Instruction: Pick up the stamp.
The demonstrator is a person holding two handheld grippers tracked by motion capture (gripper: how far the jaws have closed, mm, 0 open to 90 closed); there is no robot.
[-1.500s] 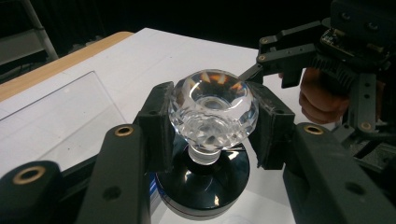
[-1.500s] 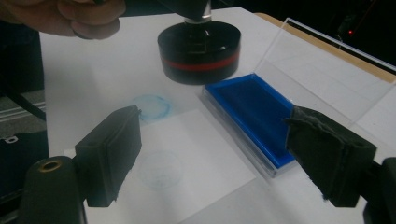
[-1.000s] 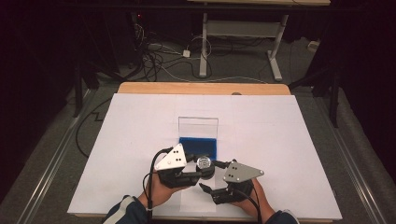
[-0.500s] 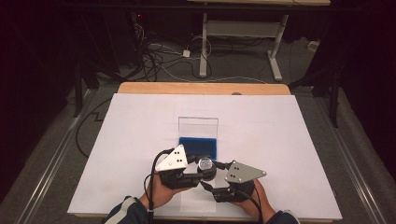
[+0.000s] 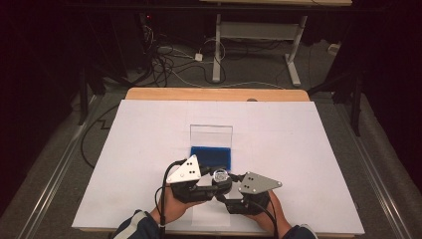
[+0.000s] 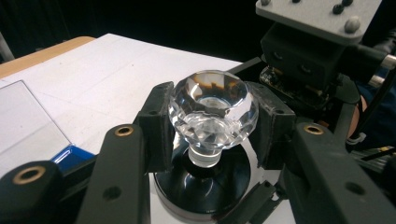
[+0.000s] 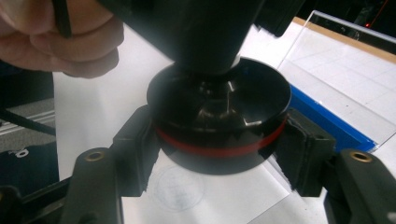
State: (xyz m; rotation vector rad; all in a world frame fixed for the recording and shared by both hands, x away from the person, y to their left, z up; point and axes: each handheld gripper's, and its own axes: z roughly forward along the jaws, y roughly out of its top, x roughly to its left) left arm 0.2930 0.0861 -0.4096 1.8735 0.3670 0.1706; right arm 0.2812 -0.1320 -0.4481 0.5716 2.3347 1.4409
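High view: the two grippers meet at the near edge of the table (image 5: 149, 124), at six o'clock from the blue tray (image 5: 211, 157). The left gripper (image 5: 215, 180) and right gripper (image 5: 222, 191) hold a small knob (image 5: 220, 175) between them, just clear of the tray's near edge.

Left gripper view: its jaws are narrow, pads pressed on either side of the clear faceted knob (image 6: 212, 109), which stands upright on a black base (image 6: 203, 186). The right gripper sits at two o'clock.

Right gripper view: its jaws have just been closing — the pads now clamp the black base (image 7: 219, 116) at its red band (image 7: 215, 148). The tray (image 7: 327, 119) lies at three o'clock, a hand (image 7: 60, 37) at ten.
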